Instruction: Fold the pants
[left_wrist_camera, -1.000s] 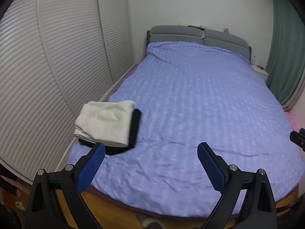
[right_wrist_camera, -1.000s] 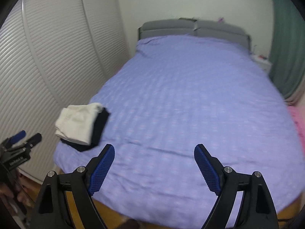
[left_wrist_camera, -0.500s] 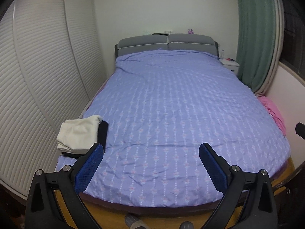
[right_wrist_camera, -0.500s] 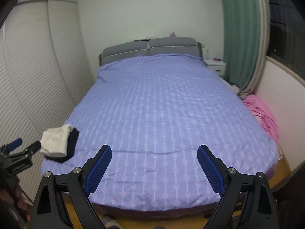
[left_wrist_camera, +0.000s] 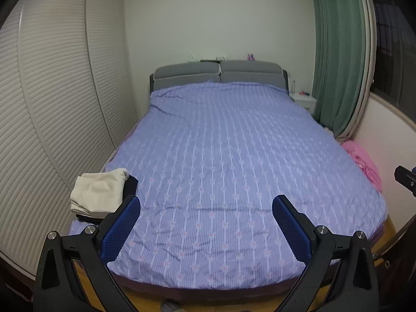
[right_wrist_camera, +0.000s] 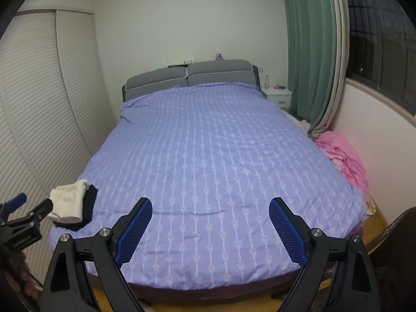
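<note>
Left claw (left_wrist_camera: 206,202): spread wide, blue pads apart with nothing between them, hovering above the near edge of the bed.
Right claw (right_wrist_camera: 210,205): spread wide as well, nothing between its blue pads, hovering over the foot of the bed; its black tip showed at the right edge of the left wrist view.
Wooden floor (right_wrist_camera: 377,217): a strip of it lay below and to the right of the right claw, beside the bed.
Folded pants, cream (left_wrist_camera: 97,192): just beyond and left of the left claw's left finger, at the near left corner of the bed, clear of both claws.
Folded pants, black (left_wrist_camera: 131,186): under the cream pair, its edge showing on the side toward the claw.
Bedspread (left_wrist_camera: 221,156): lilac with pale stripes, stretching ahead of both claws, lightly creased near the foot.
Pink blanket (right_wrist_camera: 343,156): ahead and right of the right claw, bunched between bed and wall.
Louvred wardrobe doors (left_wrist_camera: 52,104): to the left of both claws, alongside the bed.
Green curtain (right_wrist_camera: 306,52): far right, beside the window.
White nightstand (right_wrist_camera: 277,95): far ahead and right, next to the headboard.
Grey headboard (left_wrist_camera: 218,74): farthest ahead, against the wall.
</note>
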The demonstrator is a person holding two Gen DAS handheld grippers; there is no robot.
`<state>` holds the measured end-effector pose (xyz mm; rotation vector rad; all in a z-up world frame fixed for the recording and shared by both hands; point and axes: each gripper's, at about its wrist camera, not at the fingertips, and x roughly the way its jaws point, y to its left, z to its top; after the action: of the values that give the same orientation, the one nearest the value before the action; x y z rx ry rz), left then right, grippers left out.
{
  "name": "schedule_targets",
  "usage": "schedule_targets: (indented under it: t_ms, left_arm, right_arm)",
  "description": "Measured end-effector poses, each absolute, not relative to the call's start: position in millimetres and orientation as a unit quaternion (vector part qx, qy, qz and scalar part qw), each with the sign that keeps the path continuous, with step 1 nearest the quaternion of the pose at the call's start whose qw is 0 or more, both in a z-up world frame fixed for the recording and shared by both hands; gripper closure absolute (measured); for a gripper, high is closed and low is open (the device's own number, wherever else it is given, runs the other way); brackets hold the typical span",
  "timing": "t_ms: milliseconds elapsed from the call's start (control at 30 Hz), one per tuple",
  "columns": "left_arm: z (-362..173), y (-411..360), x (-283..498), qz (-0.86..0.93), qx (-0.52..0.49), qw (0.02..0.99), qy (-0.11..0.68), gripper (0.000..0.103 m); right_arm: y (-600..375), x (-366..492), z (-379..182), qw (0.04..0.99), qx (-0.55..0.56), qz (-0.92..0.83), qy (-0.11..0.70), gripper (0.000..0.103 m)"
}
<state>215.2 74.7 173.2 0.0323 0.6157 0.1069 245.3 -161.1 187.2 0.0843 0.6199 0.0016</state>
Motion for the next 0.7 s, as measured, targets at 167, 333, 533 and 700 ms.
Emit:
schedule_targets:
  t_ms: [167, 333, 533, 700]
  left_arm:
    - [183, 71, 206, 0.051, 0.018, 0.96, 0.275, 0.0]
    - [187, 72, 202, 0.053, 0.016, 0.962, 0.266, 0.0]
    - [191, 71, 195, 0.055, 0.015, 0.965, 0.256, 0.0]
    - [193, 69, 191, 0.055, 0.018, 0.967, 0.249, 0.0]
  right_arm:
    - [-157, 234, 199, 0.962, 0.032, 0.0, 0.27, 0.011]
    - [-151, 229, 204, 0.968, 0.025, 0.006, 0.25, 0.011]
    - [-151, 228, 205, 0.968, 0.029, 0.011, 0.248, 0.01]
    - [-155, 227, 206, 0.968, 0.04, 0.012, 0.246, 0.01]
